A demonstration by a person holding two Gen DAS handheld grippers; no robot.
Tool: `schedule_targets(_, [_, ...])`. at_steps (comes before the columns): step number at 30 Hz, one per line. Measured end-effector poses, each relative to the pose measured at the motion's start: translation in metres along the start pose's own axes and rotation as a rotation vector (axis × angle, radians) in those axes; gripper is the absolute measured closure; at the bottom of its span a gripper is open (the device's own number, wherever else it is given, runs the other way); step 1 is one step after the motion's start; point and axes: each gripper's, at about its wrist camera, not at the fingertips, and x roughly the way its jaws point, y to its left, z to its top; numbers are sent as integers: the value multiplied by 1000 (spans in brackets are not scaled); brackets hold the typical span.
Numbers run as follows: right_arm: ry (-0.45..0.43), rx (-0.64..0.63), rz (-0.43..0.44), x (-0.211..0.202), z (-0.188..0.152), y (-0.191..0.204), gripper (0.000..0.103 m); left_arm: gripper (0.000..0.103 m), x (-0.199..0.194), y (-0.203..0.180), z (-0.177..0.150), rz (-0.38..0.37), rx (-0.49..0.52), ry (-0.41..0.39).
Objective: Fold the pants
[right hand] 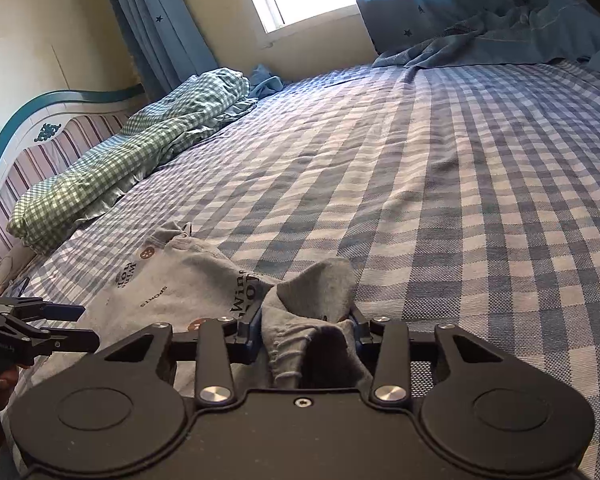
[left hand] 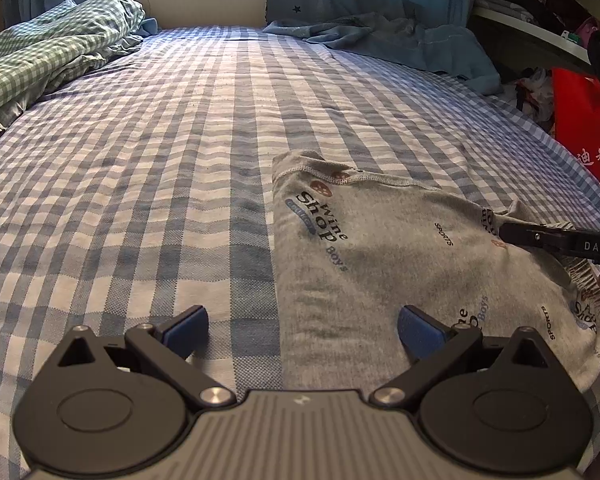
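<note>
Grey printed pants (left hand: 400, 256) lie folded on the blue checked bed, at the right of the left wrist view. My left gripper (left hand: 302, 326) is open and empty, low over the pants' near left edge. My right gripper (left hand: 504, 232) comes in from the right there, shut on the pants' far right edge. In the right wrist view my right gripper (right hand: 306, 328) is shut on a bunched fold of the pants (right hand: 172, 280), lifted a little off the bed. My left gripper (right hand: 84, 324) shows open at the left edge.
A green checked quilt (left hand: 48, 52) lies bunched at the far left by the headboard (right hand: 28, 136). A blue blanket (left hand: 400, 40) lies at the far right under the curtain. A red bag (left hand: 584, 128) and shelves stand beyond the bed's right edge.
</note>
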Motion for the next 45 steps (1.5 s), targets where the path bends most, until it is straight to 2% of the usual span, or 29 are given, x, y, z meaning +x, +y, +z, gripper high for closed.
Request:
schedule_targets(3, [-12, -19, -10, -2, -1, 4, 66, 0, -3, 1, 0, -12, -8, 9])
schedule_targets(8, [-32, -66, -38, -5, -2, 13, 68, 12, -11, 6, 3, -3, -38, 22])
schedule_targets(11, [-47, -87, -54, -6, -1, 19, 68, 27, -15, 11, 4, -30, -70, 24])
schedule_targets(12, [-51, -91, -57, -6, -1, 20, 68, 37, -16, 12, 5, -43, -82, 26])
schedule_targets(13, [-56, -94, -61, -7, -1, 21, 68, 53, -16, 13, 5, -58, -93, 27])
schedule_targets(15, [-65, -100, -67, -8, 0, 23, 69, 70, -17, 14, 6, -85, -105, 31])
schedule_targets(19, [-77, -121, -87, -10, 1, 29, 70, 88, -21, 10, 6, -59, -82, 9])
schedule_targets(22, [-84, -130, -102, -12, 5, 36, 71, 94, -26, 11, 9, -70, -94, -4])
schedule_targets(29, [-86, -136, -94, -20, 20, 48, 74, 96, -34, 14, 26, -118, -106, -7])
schedule_targets(30, [-88, -128, -88, -21, 23, 48, 76, 97, -36, 16, 29, -132, -113, -6])
schedule_targets(31, [-95, -120, -83, -23, 24, 48, 85, 97, -37, 17, 33, -145, -122, -6])
schedule_targets(34, [-94, -104, -72, -26, 33, 50, 87, 97, -41, 23, 43, -173, -139, -17])
schedule_targets(41, [-107, -106, -49, -15, 48, 62, 88, 98, -44, 30, 62, -148, -104, -61])
schedule_targets(45, [-133, -116, -33, 0, 66, 73, 88, 98, -47, 46, 79, -107, -104, -112])
